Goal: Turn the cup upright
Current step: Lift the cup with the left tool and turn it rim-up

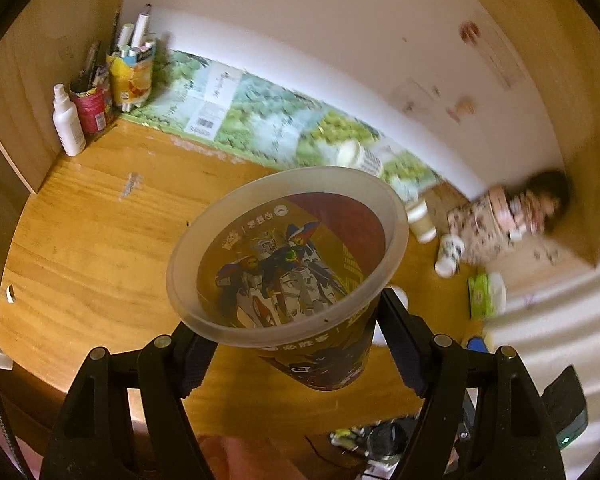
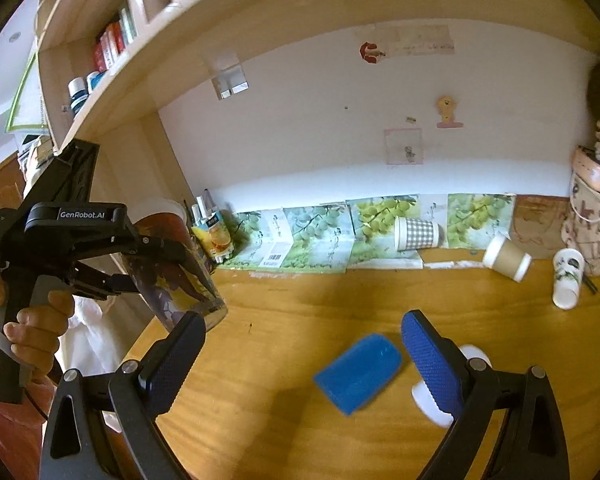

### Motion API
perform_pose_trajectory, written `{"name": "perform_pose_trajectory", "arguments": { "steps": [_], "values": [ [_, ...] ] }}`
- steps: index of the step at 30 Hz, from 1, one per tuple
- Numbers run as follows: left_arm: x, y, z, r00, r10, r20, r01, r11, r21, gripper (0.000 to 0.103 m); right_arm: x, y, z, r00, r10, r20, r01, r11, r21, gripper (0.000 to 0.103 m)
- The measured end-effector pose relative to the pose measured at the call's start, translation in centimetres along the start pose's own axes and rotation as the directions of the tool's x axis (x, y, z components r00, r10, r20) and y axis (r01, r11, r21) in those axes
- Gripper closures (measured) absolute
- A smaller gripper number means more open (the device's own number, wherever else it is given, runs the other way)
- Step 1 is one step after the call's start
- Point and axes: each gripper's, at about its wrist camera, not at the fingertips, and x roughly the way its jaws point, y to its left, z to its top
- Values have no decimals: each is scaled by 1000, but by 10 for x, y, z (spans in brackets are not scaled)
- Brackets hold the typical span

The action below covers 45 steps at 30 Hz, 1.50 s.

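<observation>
Clamped between the left gripper (image 1: 288, 344)'s jaws, the printed plastic cup (image 1: 288, 264) hangs in the air above the wooden surface (image 1: 100, 240), mouth tilted up toward the camera, base low. To finish well, level it, lower until the base meets bare wood ahead of the jaws, then release. Right gripper (image 2: 300, 344)'s jaws gape, holding nothing, a blue cup (image 2: 358, 376) lying between them.
</observation>
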Motion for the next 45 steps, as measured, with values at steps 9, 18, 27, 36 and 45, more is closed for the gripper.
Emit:
{"name": "perform_pose_trajectory", "arguments": {
  "steps": [9, 18, 27, 36, 45],
  "values": [
    [13, -26, -51, 994, 15, -109, -1, 991, 134, 25, -33, -1, -33, 998, -43, -49, 45, 998, 33, 4],
    [54, -59, -85, 970, 49, -238, 9, 971, 239, 25, -49, -22, -65, 991, -73, -114, 81, 994, 70, 4],
    [106, -84, -101, 935, 110, -336, -7, 956, 293, 25, -41, -55, -86, 980, -76, -185, 101, 986, 129, 4],
    [152, -99, -114, 899, 177, -400, -42, 945, 325, 25, -21, -84, -95, 966, -57, -251, 94, 986, 137, 4],
    [193, -111, -111, 872, 218, -438, -74, 944, 322, 25, 1, -118, -99, 940, -22, -339, 72, 988, 136, 4]
  ]
}}
